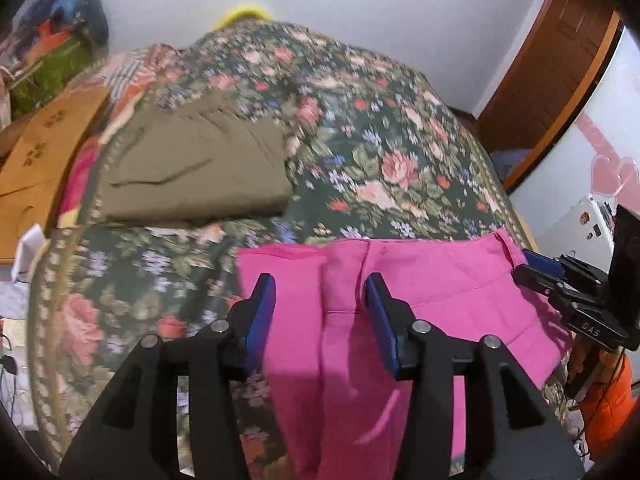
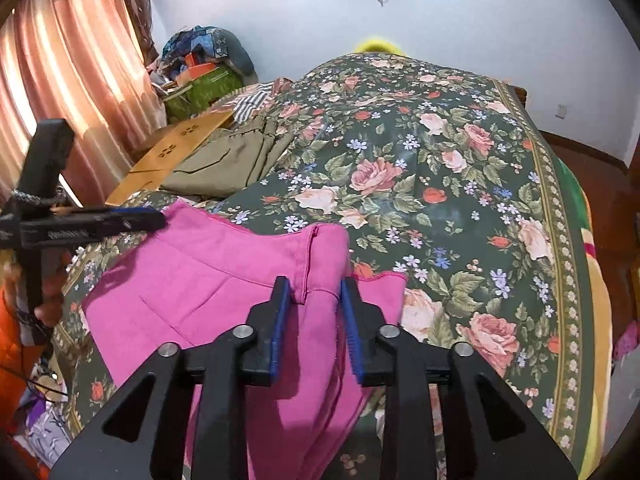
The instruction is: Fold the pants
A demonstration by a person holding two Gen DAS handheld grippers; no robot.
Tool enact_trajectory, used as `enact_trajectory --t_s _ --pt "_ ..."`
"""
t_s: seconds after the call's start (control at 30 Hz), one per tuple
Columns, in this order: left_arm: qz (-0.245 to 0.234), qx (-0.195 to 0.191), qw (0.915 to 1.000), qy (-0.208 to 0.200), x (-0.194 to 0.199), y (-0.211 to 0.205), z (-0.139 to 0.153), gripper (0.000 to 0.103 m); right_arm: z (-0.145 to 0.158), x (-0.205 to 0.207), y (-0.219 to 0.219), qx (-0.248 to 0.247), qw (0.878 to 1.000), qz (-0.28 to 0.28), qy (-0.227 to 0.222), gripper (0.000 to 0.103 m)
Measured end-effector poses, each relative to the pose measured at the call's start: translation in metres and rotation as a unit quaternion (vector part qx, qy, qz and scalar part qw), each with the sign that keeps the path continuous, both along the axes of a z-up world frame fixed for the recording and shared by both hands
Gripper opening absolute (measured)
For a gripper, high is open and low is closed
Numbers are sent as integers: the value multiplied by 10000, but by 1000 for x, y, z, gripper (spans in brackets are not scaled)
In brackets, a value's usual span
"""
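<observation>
Pink pants (image 1: 420,292) lie on the near edge of the floral bedspread (image 1: 380,140), with the legs hanging toward me. My left gripper (image 1: 320,292) is open, its blue pads either side of a raised fold near the pants' left end. My right gripper (image 2: 316,292) is open, its pads straddling the bunched right corner of the pink pants (image 2: 192,280). The right gripper also shows at the right edge of the left wrist view (image 1: 536,268). The left gripper shows at the left of the right wrist view (image 2: 152,216).
Folded olive pants (image 1: 192,172) lie at the bed's far left, also seen in the right wrist view (image 2: 224,168). A wooden board (image 1: 44,152) and a pile of bags (image 1: 60,48) sit left of the bed. Pink curtains (image 2: 72,72) hang at left.
</observation>
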State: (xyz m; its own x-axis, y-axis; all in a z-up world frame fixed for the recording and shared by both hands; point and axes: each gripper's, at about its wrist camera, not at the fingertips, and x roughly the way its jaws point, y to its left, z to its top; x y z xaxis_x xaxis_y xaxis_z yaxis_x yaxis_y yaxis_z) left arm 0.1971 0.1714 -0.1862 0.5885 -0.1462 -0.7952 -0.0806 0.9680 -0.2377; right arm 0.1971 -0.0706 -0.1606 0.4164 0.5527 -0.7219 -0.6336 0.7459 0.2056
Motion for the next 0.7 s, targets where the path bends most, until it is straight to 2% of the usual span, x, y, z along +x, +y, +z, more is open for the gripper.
enact_trajectory --t_s 0.03,0.13,0.37,0.5,0.63,0.7 --pt "17 10 10000 -22 -4 2 3 51 2 -1 0 -38 10000 -36 -36 36" --pt "163 269 9995 -75 -20 8 14 51 12 -4 -1 -126 9995 -158 -241 38" --pt "-43 -37 10000 53 -55 -1 6 52 35 -21 10 52 9992 131 -374 44" --pt "-190 -96 9995 240 -68 -18 -14 58 26 -34 21 7 9990 386 -229 46" --pt "-46 202 9993 325 -75 -20 -26 71 5 -39 27 -306 9984 481 2 46" --pt "55 386 9986 356 -78 -16 -26 71 -1 -41 23 -350 9982 481 7 48"
